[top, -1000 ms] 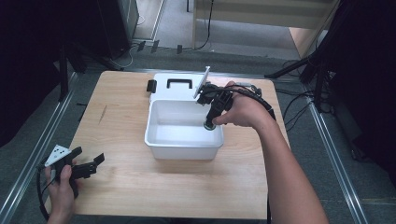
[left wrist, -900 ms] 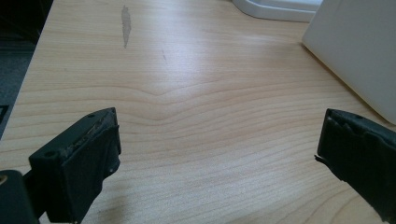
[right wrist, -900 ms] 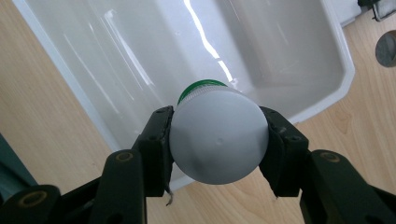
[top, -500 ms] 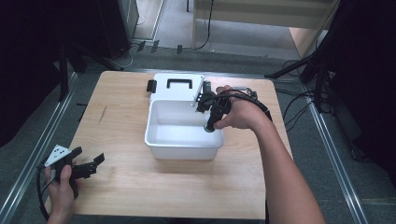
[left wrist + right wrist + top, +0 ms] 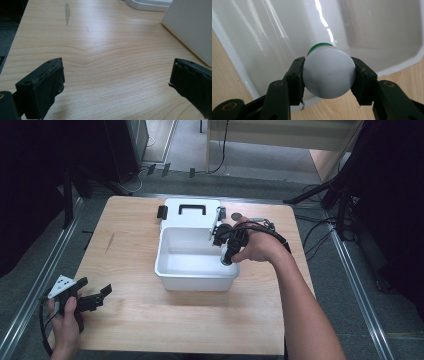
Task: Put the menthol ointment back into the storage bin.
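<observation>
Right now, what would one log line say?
right gripper: shut on white bottle over white bin | left gripper: open, idle above table

Black tongs (image 5: 328, 82), brass screws, trailing black cable; bare forearms.

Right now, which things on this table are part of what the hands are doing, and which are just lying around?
In use:
- right gripper, shut on a white bottle with a green band
- white bin, the bottle held over it

Lying about:
- white lid with black handle, behind the bin
- small round dark object beside the lid
- left gripper, open, idle near the table's edge
</observation>
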